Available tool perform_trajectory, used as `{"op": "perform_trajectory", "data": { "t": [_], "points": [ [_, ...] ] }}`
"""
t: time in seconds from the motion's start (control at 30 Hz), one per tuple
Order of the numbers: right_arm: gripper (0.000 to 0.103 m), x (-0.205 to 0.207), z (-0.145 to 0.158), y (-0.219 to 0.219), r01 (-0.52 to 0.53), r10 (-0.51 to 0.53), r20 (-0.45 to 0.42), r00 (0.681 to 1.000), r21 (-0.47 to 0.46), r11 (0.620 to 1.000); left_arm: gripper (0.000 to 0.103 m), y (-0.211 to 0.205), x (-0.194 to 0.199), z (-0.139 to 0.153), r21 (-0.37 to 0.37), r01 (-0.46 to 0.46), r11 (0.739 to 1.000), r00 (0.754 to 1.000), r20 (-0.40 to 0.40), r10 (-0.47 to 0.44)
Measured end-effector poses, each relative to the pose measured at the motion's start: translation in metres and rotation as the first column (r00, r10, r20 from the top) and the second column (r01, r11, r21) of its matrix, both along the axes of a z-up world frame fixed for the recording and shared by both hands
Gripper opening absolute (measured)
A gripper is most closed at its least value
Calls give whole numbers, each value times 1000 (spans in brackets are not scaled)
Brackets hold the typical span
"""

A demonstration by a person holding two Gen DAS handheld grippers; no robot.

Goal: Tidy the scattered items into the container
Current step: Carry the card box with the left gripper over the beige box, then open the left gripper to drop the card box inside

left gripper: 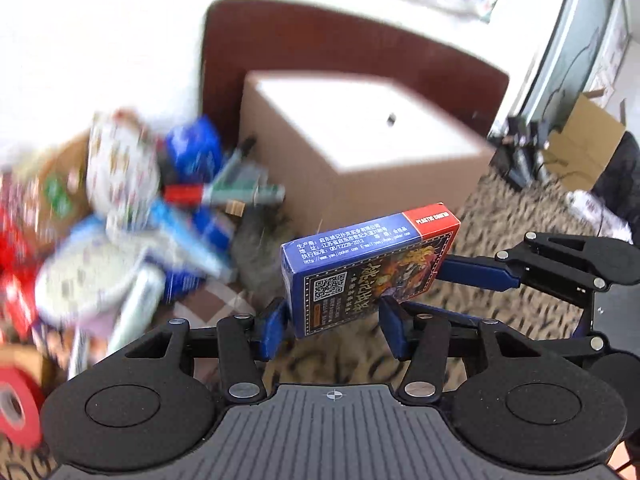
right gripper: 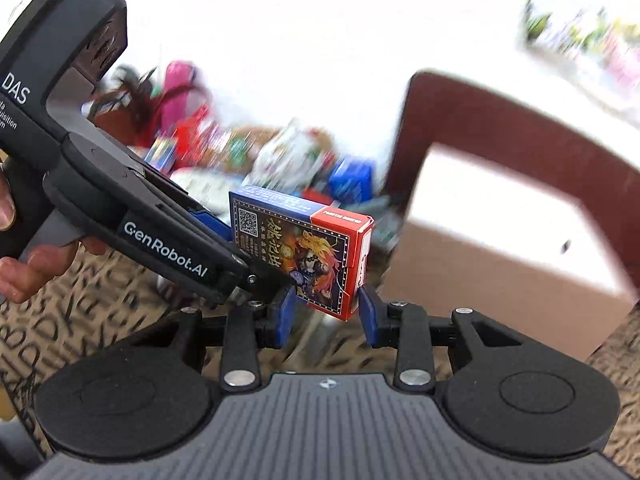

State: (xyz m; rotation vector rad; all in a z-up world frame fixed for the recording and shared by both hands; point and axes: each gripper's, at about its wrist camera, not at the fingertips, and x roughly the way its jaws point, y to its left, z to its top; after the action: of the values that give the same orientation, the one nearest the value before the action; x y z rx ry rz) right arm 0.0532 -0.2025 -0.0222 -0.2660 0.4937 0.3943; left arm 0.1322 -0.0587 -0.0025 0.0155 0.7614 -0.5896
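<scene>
A blue and red playing-card box point(left gripper: 368, 268) hangs in the air between both grippers. My left gripper point(left gripper: 334, 320) has its blue pads at the box's lower end, close to its sides. My right gripper point(right gripper: 325, 312) has its pads on either side of the box's red end point(right gripper: 304, 250). In the left wrist view the right gripper's blue finger point(left gripper: 476, 272) reaches the box from the right. The open cardboard container point(left gripper: 360, 148) stands beyond, also seen in the right wrist view point(right gripper: 500, 248). A blurred pile of scattered packets point(left gripper: 132, 208) lies on the left.
A dark brown board point(left gripper: 360, 40) stands behind the container. A red tape roll point(left gripper: 16, 404) lies at lower left. A patterned carpet point(left gripper: 500, 208) covers the floor. A second cardboard box point(left gripper: 580, 140) and dark clutter sit far right.
</scene>
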Motion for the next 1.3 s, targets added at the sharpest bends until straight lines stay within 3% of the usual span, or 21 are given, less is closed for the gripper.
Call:
{"op": "perform_trajectory", "data": {
  "t": [0.2, 0.33, 0.73, 0.87, 0.93, 1.0, 1.07, 1.3],
  "points": [
    [40, 28, 45, -27, 83, -85, 105, 991, 29, 996, 53, -38, 27, 56, 29, 35, 999, 989, 142, -39],
    [39, 58, 54, -42, 144, -148, 122, 981, 41, 989, 52, -60, 58, 68, 15, 53, 998, 987, 148, -55],
    [40, 126, 1, -77, 240, -240, 1, 971, 78, 968, 58, -104, 142, 0, 25, 91, 996, 996, 20, -91],
    [41, 139, -9, -83, 252, -250, -36, 968, 75, 965, 68, -113, 159, -16, 33, 87, 996, 996, -17, -87],
    [68, 142, -14, -81, 284, -283, -14, 959, 38, 958, 76, -112, 164, -22, 48, 68, 997, 998, -13, -68],
    [80, 139, -16, -81, 324, -324, 40, 945, 13, 946, 78, -108, 164, -23, 30, 77, 997, 997, 9, -78],
    [81, 137, -17, -85, 334, -334, 50, 941, 15, 943, 85, -107, 162, -21, 32, 73, 997, 997, 28, -74],
    [92, 123, -14, -92, 370, -372, 43, 927, 48, 928, 91, -108, 141, -11, 67, 63, 996, 995, 77, -68]
  ]
}}
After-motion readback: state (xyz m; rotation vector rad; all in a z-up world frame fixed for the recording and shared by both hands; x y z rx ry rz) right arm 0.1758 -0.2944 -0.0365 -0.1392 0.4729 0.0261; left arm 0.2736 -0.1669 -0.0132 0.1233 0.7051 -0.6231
